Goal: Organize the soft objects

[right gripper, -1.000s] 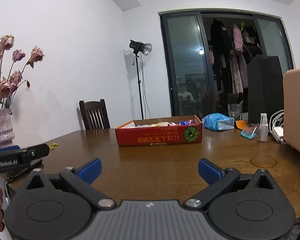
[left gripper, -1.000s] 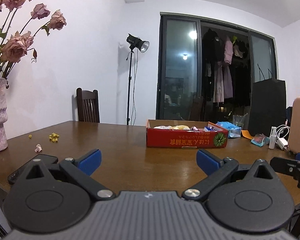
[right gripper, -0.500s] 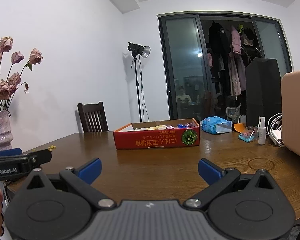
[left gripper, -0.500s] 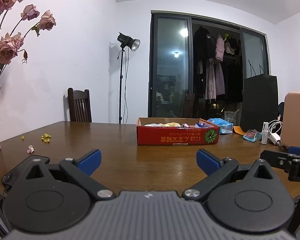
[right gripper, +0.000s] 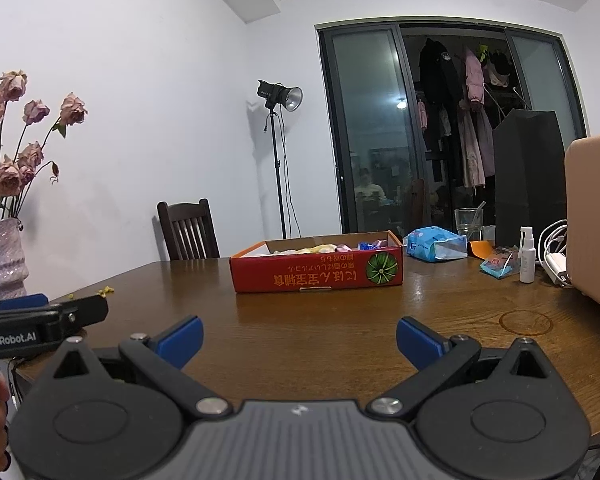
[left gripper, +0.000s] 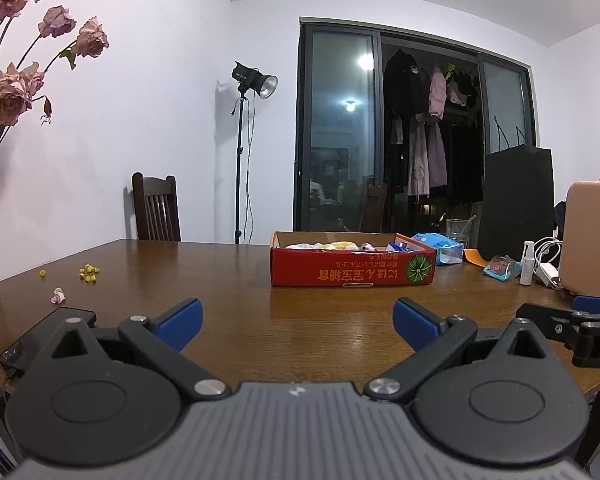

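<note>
- Left gripper [left gripper: 297, 316]: jaws spread, empty, low over table [left gripper: 228, 280], aimed for reach.
- Right gripper [right gripper: 299, 330]: likewise spread, empty.
- Soft objects [left gripper: 332, 245]: inside red box [left gripper: 352, 272], mid-table, well ahead.

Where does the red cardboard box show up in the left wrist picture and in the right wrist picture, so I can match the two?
Left wrist: the red cardboard box sits on the table just right of centre, beyond the open left gripper.
Right wrist: the box sits near centre, its far end angled to the right, beyond the open right gripper.
Shared landmark: the studio light on its stand, behind the box to its left.
</note>
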